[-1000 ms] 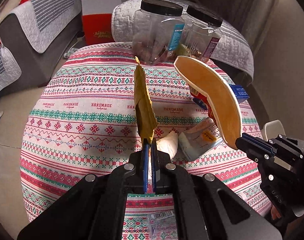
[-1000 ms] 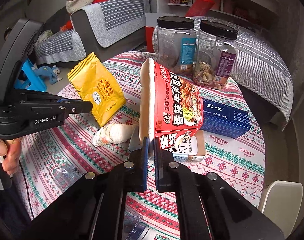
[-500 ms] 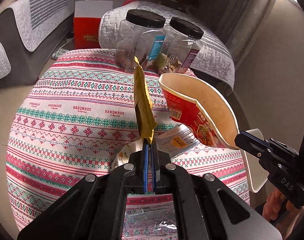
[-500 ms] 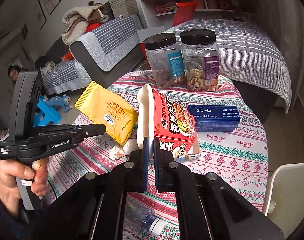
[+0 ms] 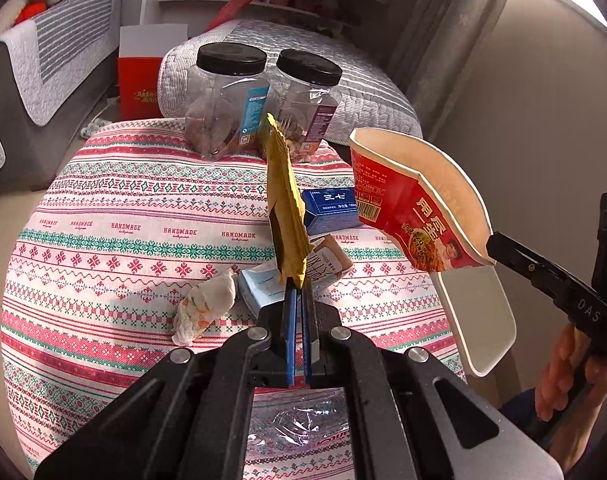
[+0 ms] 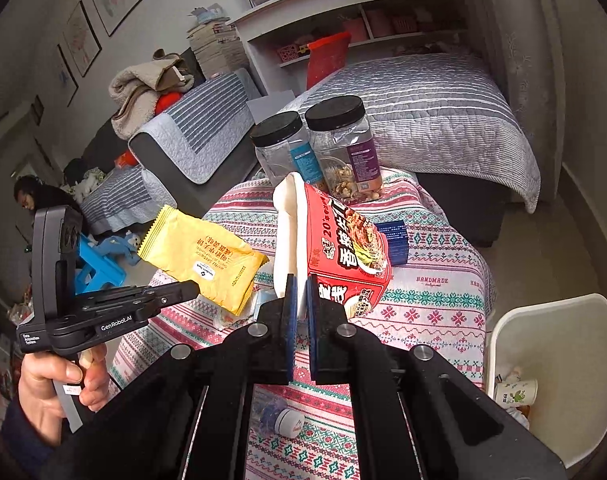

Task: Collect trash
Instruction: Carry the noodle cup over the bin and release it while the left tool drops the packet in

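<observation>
Left gripper is pinching the yellow wrapper by its bottom corner, centre frame, and it stands edge-on above the table. Right gripper is clamped on the white rim of the red noodle cup, held tipped on its side above the cloth, its inside bare in the left view. Lower right of the right view sits a white bin, a small paper cup lying in it. At the table's far edge stand two clear jars with black lids, nuts in the bottom of one. On the cloth: a crumpled tissue, a blue box, a small carton, and a squashed plastic bottle at the near edge.
</observation>
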### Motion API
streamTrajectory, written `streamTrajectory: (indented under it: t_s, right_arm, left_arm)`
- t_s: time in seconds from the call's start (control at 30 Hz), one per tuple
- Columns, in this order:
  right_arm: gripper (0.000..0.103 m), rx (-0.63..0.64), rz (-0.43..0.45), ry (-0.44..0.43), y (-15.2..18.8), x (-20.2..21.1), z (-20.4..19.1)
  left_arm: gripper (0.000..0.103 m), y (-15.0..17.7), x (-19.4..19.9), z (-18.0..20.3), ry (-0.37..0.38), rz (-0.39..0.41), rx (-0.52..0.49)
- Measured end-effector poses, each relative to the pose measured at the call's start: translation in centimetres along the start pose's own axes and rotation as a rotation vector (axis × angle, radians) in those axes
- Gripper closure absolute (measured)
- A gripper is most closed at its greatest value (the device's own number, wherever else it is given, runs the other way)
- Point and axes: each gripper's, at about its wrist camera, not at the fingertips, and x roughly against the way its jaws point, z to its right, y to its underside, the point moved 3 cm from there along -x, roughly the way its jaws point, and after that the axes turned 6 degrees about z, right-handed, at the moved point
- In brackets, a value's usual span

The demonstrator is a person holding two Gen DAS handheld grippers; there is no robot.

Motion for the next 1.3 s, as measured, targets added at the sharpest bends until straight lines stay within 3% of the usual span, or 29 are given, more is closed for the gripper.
streamTrajectory:
  t_s: [0.33, 0.7, 0.8, 0.97, 1.03, 1.17, 1.23, 1.3]
  right_arm:
    - [0.099, -0.147, 0.086, 0.080, 0.5, 8.0, 7.1]
    - [0.099, -0.291, 0.072, 0.281, 3.3, 14.5, 14.9]
    - [0.099, -0.310, 0.045, 0.329, 4.0, 14.8, 15.8]
    - [0.096, -0.330, -0.023, 0.469, 5.1, 14.7, 18.0]
    - [0.077, -0.352, -0.051, 0.522, 5.7, 14.5, 18.8]
    - [0.070, -0.366, -0.023, 0.506, 5.6, 14.8, 18.7]
    - [0.058, -0.348, -0.022, 0.513, 5.4, 14.4, 18.3]
    - [0.058, -0.340, -0.031, 0.516, 5.3, 14.0, 18.0]
  left_arm:
    - [0.101, 1.6, -0.4, 9.9, 0.163, -0.012, -0.070]
    - [0.101, 7.2, -7.1, 23.9, 0.319, -0.125, -0.133]
    - [0.101, 9.4, -9.5, 25.7, 0.316, -0.166, -0.133]
    - [0.100, 10.8, -12.8, 26.5, 0.201, -0.194, -0.203]
    - [0.100, 10.8, -12.7, 26.0, 0.178, -0.184, -0.220]
    - [0.099, 10.3, -11.5, 23.9, 0.161, -0.183, -0.211]
    - [0.099, 9.8, -10.8, 22.5, 0.145, -0.173, -0.203]
    - [0.098, 9.3, -9.7, 21.3, 0.119, -0.168, -0.195]
